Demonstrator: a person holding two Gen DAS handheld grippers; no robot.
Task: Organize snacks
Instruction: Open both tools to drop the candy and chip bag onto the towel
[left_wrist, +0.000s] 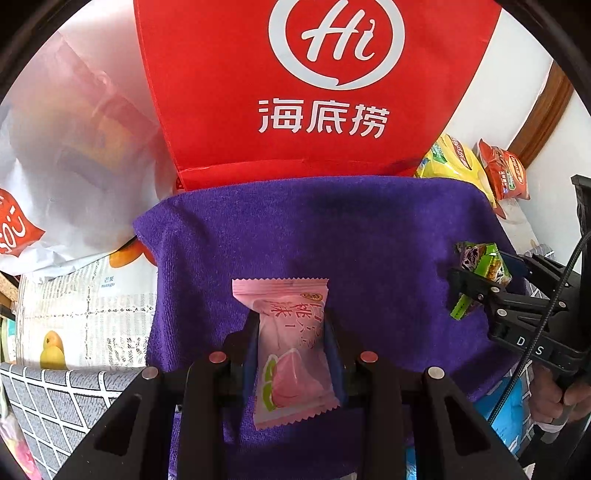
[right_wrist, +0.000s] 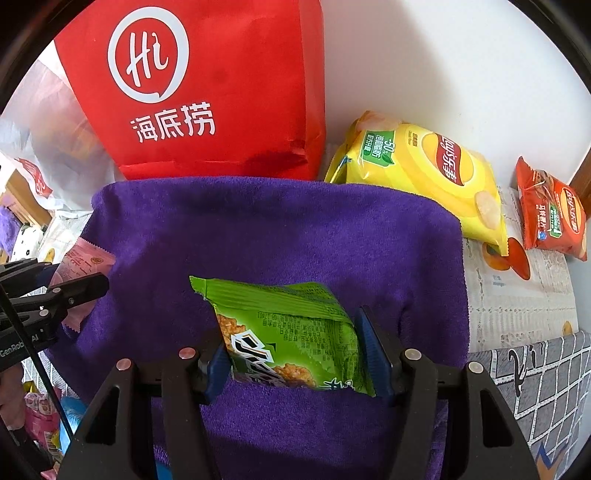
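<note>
My left gripper (left_wrist: 291, 325) is shut on a pink peach snack packet (left_wrist: 291, 354) and holds it over the purple towel (left_wrist: 332, 229). My right gripper (right_wrist: 291, 332) is shut on a green snack packet (right_wrist: 291, 332), also over the purple towel (right_wrist: 277, 229). In the left wrist view the right gripper (left_wrist: 476, 284) shows at the right with the green packet (left_wrist: 484, 266) between its fingers. In the right wrist view the left gripper (right_wrist: 66, 280) shows at the left with the pink packet (right_wrist: 85, 262).
A red paper bag (left_wrist: 295, 92) stands behind the towel, also in the right wrist view (right_wrist: 207, 92). A yellow chip bag (right_wrist: 428, 173) and a red chip bag (right_wrist: 550, 214) lie at the back right. A white plastic bag (left_wrist: 66, 166) sits at the left. More snacks (right_wrist: 40, 413) lie at the lower left.
</note>
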